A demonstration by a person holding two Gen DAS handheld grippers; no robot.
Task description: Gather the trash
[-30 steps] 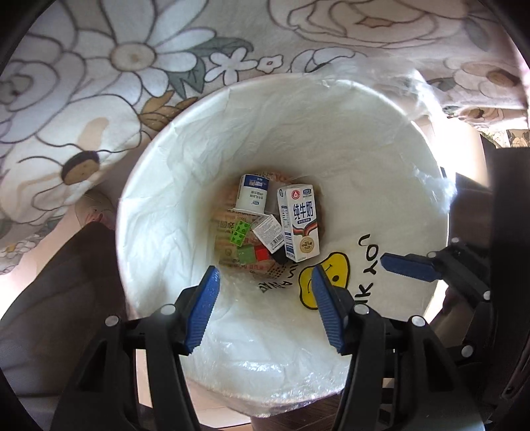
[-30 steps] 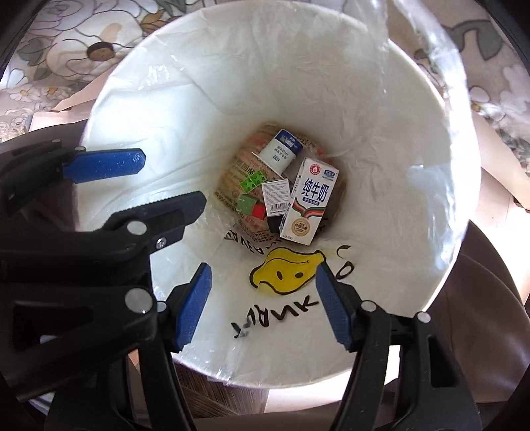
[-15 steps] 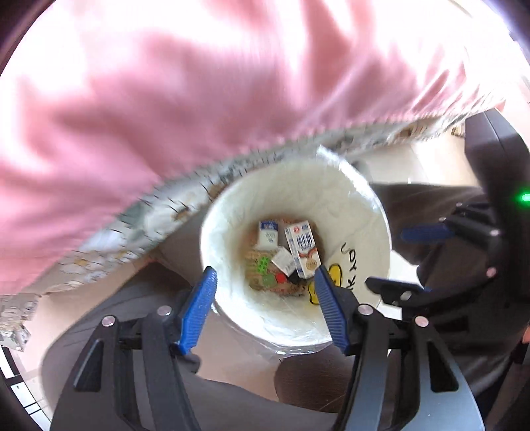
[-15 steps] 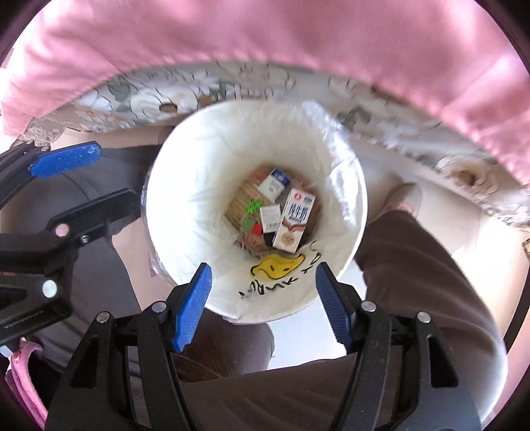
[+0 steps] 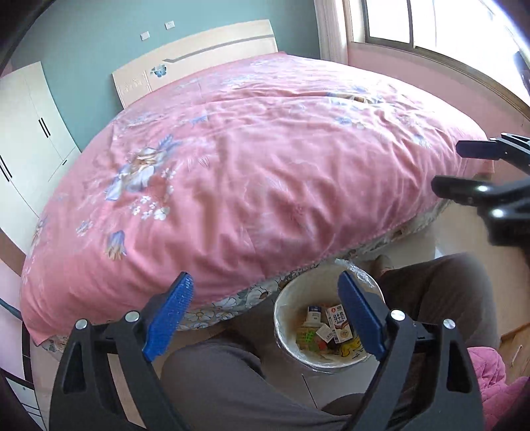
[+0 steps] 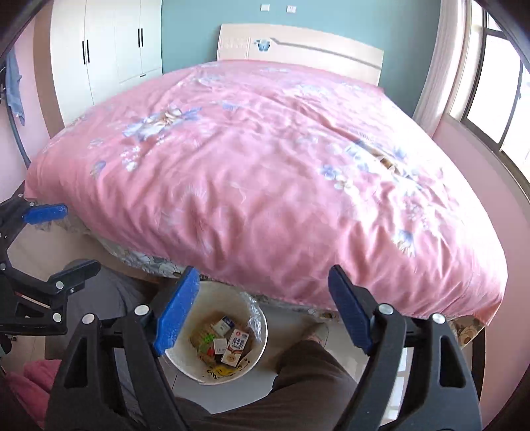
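Observation:
A white lined trash bin (image 5: pixel 281 318) stands on the floor at the foot of the bed, between the person's legs; it also shows in the right wrist view (image 6: pixel 261 331). Inside lie a milk carton (image 5: pixel 338 323) (image 6: pixel 235 346), a small blue-and-white box (image 5: pixel 314 313) (image 6: pixel 222 325) and other packets. My left gripper (image 5: pixel 265 315) is open and empty, high above the bin. My right gripper (image 6: pixel 261 308) is open and empty, also high above it. Each gripper shows at the edge of the other's view (image 5: pixel 477 165) (image 6: pixel 46 238).
A large bed with a pink floral duvet (image 5: pixel 258 159) (image 6: pixel 265 165) fills the view ahead. A white wardrobe (image 6: pixel 106 43) stands at the back left, windows (image 5: pixel 397 20) at the right. The person's legs in dark trousers (image 5: pixel 232 381) (image 6: pixel 311 374) flank the bin. Pink cloth (image 5: pixel 497 381) lies on the floor.
Both grippers have risen far up from the bin and tilted forward. The bin now looks small and low, and the whole bed has come into view. Both stay open and empty.

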